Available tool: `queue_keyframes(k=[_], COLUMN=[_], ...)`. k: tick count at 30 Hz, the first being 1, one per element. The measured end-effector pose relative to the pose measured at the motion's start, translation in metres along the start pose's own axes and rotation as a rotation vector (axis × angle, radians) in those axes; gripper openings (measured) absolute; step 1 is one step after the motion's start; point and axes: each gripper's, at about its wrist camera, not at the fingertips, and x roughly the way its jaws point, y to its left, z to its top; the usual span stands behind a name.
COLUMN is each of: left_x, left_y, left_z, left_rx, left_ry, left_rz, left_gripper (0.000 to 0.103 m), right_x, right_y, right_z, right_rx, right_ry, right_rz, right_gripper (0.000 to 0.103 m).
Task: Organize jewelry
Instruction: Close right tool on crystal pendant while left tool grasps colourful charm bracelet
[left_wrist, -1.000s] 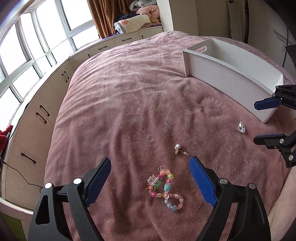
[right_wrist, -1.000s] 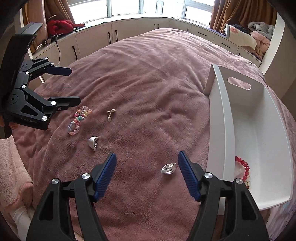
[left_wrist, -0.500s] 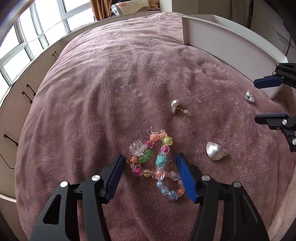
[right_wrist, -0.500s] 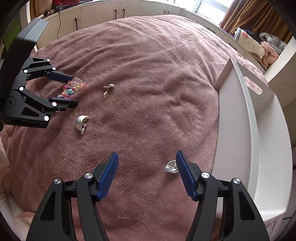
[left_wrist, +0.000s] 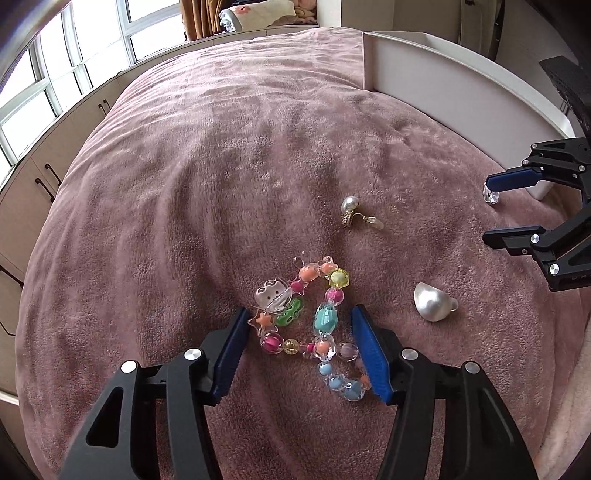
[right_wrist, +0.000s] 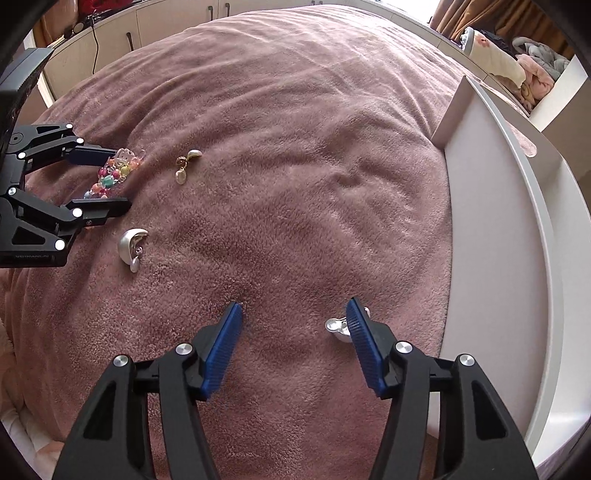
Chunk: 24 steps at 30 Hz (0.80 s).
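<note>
A colourful bead bracelet (left_wrist: 314, 321) lies on the pink blanket between the open jaws of my left gripper (left_wrist: 299, 325), which is low over it; it also shows in the right wrist view (right_wrist: 114, 173). A pearl earring (left_wrist: 351, 210) lies beyond it. A silver shell-shaped earring (left_wrist: 430, 301) lies to its right. My right gripper (right_wrist: 293, 321) is open and low over the blanket, with a small silver earring (right_wrist: 338, 326) against its right finger. The white tray (right_wrist: 509, 258) stands at the right.
The pink blanket (left_wrist: 221, 166) covers the whole bed. White cabinets and windows (left_wrist: 44, 110) run along the far side. Folded clothes (right_wrist: 517, 62) sit on a shelf beyond the tray.
My left gripper has come down and forward over the bead bracelet, its jaws narrowing around it. My right gripper has moved down and forward until the small silver earring sits by its right finger.
</note>
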Motion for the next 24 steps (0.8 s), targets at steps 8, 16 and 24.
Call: queue_keyframes(k=[8,16,24], left_x=[0.001,0.000,0.001], left_y=[0.003,0.003,0.002], left_z=[-0.002,-0.003,-0.004], left_rx=[-0.011,-0.019,-0.018], left_ry=[-0.006,-0.010,-0.010], left_rz=[-0.015,-0.009,0.002], left_gripper=[0.060,0.060,0.062], right_x=[0.013,0.010,-0.018], right_y=[-0.015,-0.022,-0.014], right_z=[0.000,-0.009,-0.009], right_rx=[0.081,0.115,0.083], right_ry=[0.095,0.043,-0.044], right_rz=[0.156,0.168,0.145], right_gripper=[0.023,0.024,0.032])
